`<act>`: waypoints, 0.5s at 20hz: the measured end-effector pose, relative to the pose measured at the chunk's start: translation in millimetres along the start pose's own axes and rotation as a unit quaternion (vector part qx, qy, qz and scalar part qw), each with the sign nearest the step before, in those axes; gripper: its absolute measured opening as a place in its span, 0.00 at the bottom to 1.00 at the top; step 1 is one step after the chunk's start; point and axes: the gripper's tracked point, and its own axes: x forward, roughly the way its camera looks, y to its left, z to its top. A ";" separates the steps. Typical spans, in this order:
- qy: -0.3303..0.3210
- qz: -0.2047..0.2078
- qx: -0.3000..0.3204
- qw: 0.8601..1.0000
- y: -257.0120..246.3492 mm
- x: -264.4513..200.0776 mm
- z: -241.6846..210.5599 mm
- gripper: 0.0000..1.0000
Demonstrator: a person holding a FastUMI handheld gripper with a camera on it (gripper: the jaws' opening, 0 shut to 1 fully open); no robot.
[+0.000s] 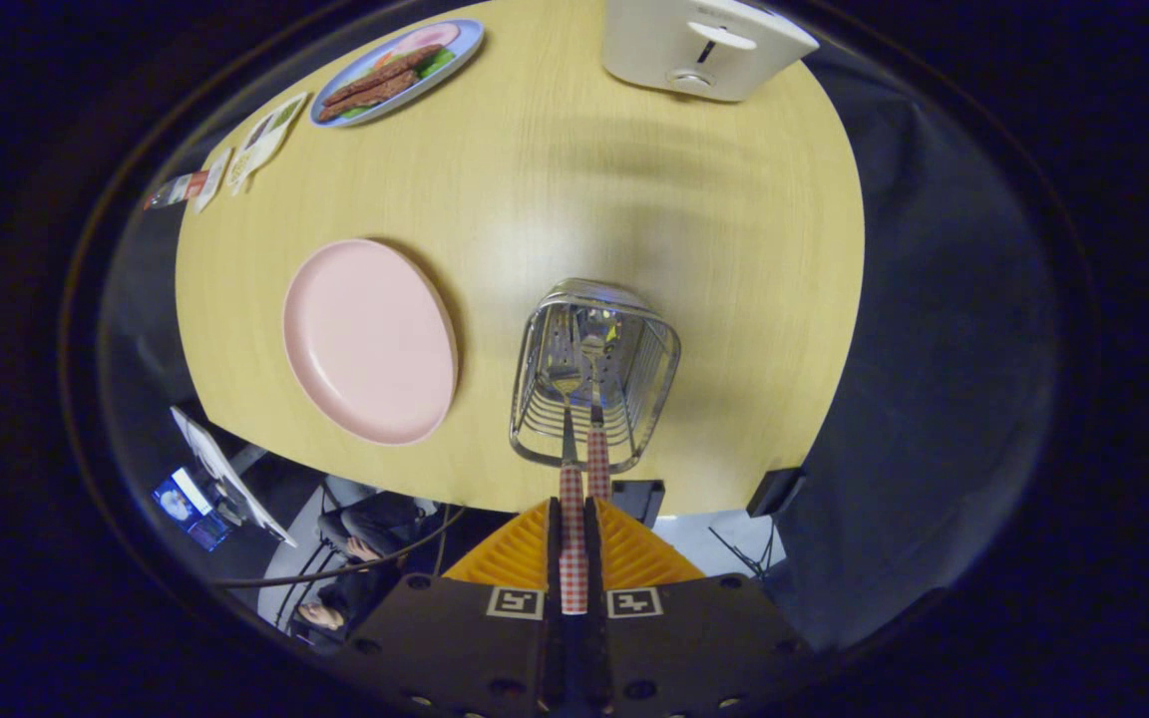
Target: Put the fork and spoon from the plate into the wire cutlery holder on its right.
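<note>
- Shiny wire, bent into a tall basket shape: the wire cutlery holder (594,374) standing on the table (634,199), just ahead of the fingers.
- Clenching tight on a checked handle: the gripper (573,543), both ribbed fingers (510,558) pressing its sides.
- Hanging down into the holder: that held utensil (573,519), its thin metal neck going in over the wire rim.
- Cannot tell fork from spoon on the held one, as the end is mixed in with the wires.
- Standing right beside it: a second checked handle (598,464), leaning on the holder's near rim, its metal end already deep inside.
- Lying flat and round to the left of the holder: the pink plate (370,339), smooth and bare, close to the holder but not touching.
- Showing pale wood grain with a soft shine: the tabletop.
- Sitting at the far edge: a white boxy toaster (704,45) with rounded corners and a slot on top.
- Resting at the far left corner: a blue oval dish (397,72) with brown strips and green bits of pretend food.
- Lying beside that dish: a few small flat cards (260,145).
</note>
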 end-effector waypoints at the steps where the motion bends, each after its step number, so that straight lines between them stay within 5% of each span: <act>1: -0.006 -0.003 0.000 1.000 -0.8 -3.4 2.6 0.12; 7: -0.071 -0.003 -0.004 0.997 -1.2 -8.2 7.7 0.12; 10: -0.126 -0.007 -0.009 0.992 0.9 -20.2 5.3 0.25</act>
